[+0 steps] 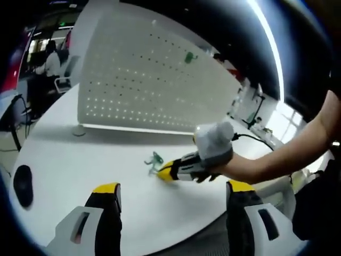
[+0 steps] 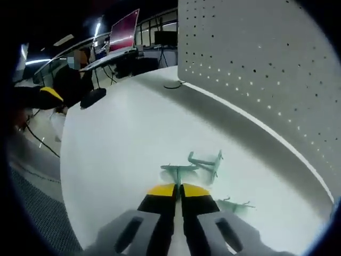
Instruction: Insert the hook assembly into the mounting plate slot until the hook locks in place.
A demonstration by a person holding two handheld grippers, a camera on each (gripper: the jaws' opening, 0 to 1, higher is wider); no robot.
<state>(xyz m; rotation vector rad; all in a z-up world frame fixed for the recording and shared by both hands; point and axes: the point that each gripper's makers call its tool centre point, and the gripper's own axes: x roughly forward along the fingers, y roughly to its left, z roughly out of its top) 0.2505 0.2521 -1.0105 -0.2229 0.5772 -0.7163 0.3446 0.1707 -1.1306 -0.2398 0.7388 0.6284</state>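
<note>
We see the left gripper (image 1: 169, 198) wide open, holding nothing. The right gripper (image 2: 178, 190) has its jaws together just short of a green hook (image 2: 200, 165) lying on the table (image 2: 122, 144) in front of the pegboard (image 2: 266, 69) — whether it pinches anything, we cannot tell. Another hook (image 1: 188, 57) hangs on the pegboard.

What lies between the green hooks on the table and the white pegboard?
Bare white table separates the green hooks from the pegboard in the right gripper view. The right gripper sits shut beside the hooks.
</note>
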